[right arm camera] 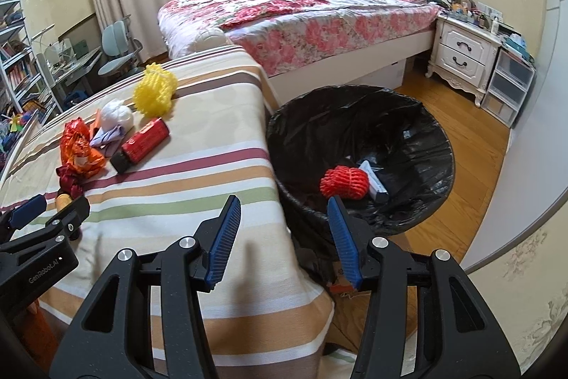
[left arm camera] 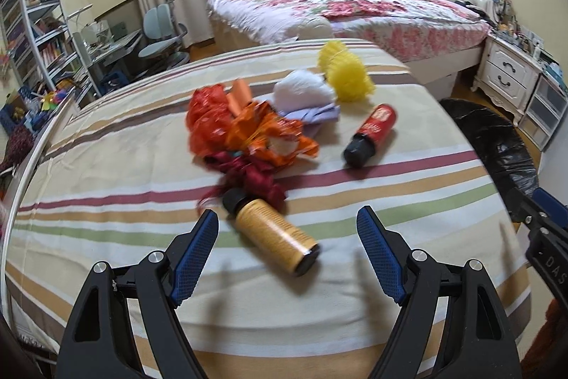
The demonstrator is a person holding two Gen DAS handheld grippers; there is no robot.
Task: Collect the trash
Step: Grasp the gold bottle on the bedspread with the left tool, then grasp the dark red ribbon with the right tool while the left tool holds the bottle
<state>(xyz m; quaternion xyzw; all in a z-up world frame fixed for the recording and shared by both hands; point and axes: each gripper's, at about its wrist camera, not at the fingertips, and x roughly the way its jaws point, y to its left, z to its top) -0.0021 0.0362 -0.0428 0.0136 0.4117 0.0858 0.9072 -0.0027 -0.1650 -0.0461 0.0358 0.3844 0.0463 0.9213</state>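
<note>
A yellow bottle with a black cap lies on the striped tablecloth, just ahead of my open left gripper. Beyond it lie a dark red wrapper, an orange wrapper, a red bottle, a white bag and yellow foam netting. My right gripper is open and empty, over the table's right edge beside the black-lined trash bin. The bin holds red foam netting and a small box. The left gripper shows at the left of the right wrist view.
The bin stands on the wooden floor right of the table. A bed with a floral cover is behind, with a white nightstand. A desk, chair and bookshelf stand far left.
</note>
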